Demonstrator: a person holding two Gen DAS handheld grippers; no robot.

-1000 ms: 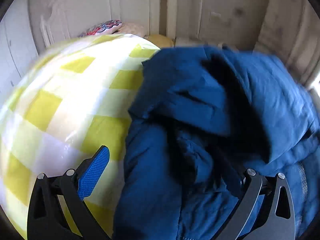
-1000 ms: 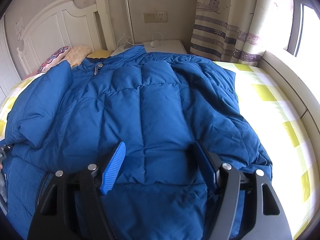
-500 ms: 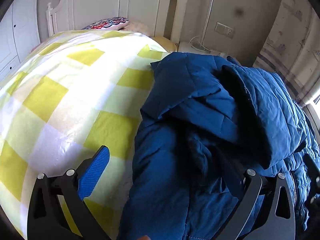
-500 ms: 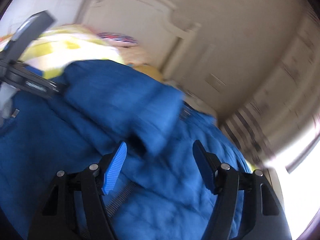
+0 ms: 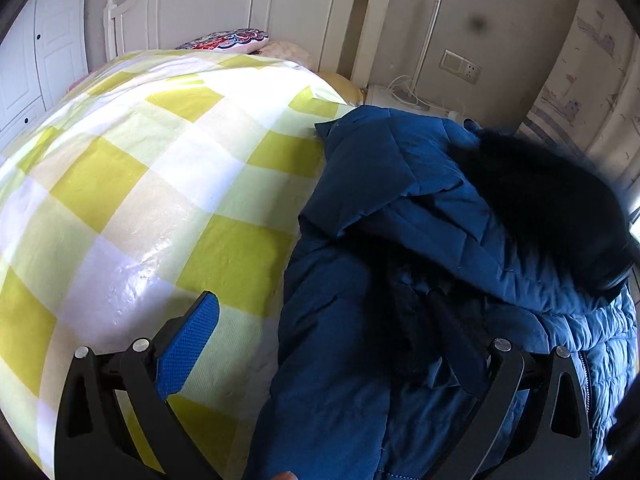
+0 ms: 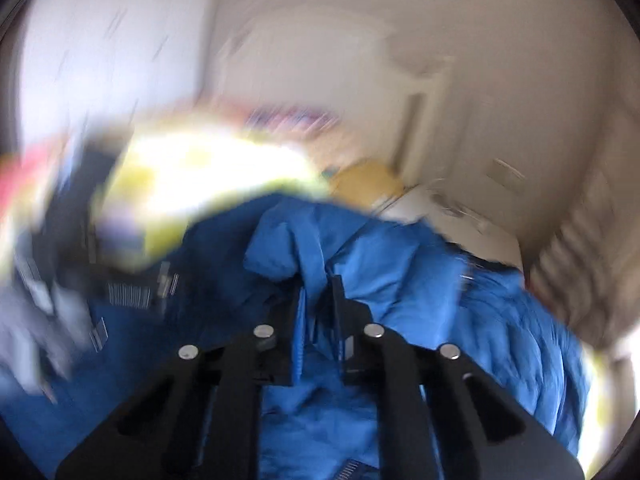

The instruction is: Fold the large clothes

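The right gripper (image 6: 318, 300) has just closed and pinches a fold of the puffy quilted blue down jacket (image 5: 420, 280), heaped on the yellow-and-white checked bedcover (image 5: 160, 184). The left gripper (image 5: 340, 360) is spread wide, one finger buried in fabric. This looks like gathering a sleeve; next, carry it across the body. No containers in view.

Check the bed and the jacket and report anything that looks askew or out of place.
Nothing damaged or spilled. The blue jacket lies bunched in a heap at one side of the checked bedspread, not spread flat. The right gripper is shut on a fold of it; the left gripper is open.
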